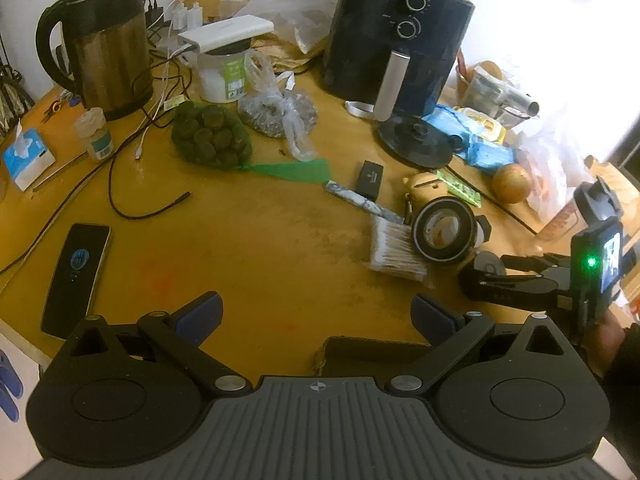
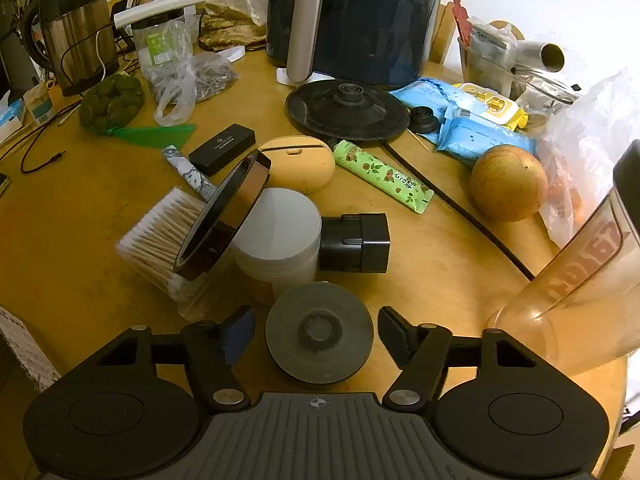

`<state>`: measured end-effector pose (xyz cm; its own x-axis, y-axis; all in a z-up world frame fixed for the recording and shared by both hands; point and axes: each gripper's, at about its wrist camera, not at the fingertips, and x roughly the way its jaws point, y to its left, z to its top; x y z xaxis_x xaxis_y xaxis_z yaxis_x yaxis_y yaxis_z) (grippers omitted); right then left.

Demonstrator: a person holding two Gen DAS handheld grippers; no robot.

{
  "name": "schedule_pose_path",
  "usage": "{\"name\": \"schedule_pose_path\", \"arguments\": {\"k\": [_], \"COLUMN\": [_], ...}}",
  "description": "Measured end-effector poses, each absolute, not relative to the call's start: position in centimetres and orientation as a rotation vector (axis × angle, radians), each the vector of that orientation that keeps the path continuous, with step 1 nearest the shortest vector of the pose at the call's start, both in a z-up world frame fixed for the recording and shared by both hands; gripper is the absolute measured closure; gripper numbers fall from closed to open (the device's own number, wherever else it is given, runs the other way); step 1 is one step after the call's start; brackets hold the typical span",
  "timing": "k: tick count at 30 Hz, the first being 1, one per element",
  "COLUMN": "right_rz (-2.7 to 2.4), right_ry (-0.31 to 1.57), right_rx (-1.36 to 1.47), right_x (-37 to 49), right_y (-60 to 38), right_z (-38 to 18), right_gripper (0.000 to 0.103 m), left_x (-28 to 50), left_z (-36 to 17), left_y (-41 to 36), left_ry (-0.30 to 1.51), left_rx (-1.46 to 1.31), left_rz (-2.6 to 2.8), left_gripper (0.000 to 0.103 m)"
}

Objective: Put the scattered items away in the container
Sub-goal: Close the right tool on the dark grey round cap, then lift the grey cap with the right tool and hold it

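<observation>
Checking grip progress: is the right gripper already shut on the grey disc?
No, the right gripper is open, its fingers either side of the grey disc.

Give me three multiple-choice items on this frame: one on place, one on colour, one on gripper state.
1. What does the round grey disc lie between?
A. the right gripper's fingers
B. the kettle and the jar
C. the apple and the wipes

2. What colour is the tube beside the apple?
A. red
B. light green
C. black

3. How is the left gripper?
A. shut on the phone
B. shut on a cable
C. open, holding nothing

Answers: 1 A, the disc sits in the gap of the right gripper. 2 B, its wrapper is light green. 3 C, its fingers are spread over bare table.
</observation>
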<state>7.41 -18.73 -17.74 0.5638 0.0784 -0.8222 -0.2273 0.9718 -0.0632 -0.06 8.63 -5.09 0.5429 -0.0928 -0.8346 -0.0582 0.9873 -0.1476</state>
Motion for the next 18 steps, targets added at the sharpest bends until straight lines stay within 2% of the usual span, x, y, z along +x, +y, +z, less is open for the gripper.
{"name": "schedule_pose_path", "arguments": {"k": [4,18], "right_rz": [0.167,0.173], "right_ry": [0.97,0.958], "right_rx": [-0.17,-0.139], "right_x": [7.8,7.4], "right_y": [-18.7,-19.3], "right_z": [-18.2,-17.9], "right_gripper": [0.041,0.042], "left_x": [-0.1,-0.1], "left_z": [-5.2,-4.8], "left_y": [8.7,7.4], "left_ry": [1.0,0.992], "left_rx": [-0.173,-0.145], "left_rz": [-0.023,-0.11], "left_gripper": [0.0,0.0]}}
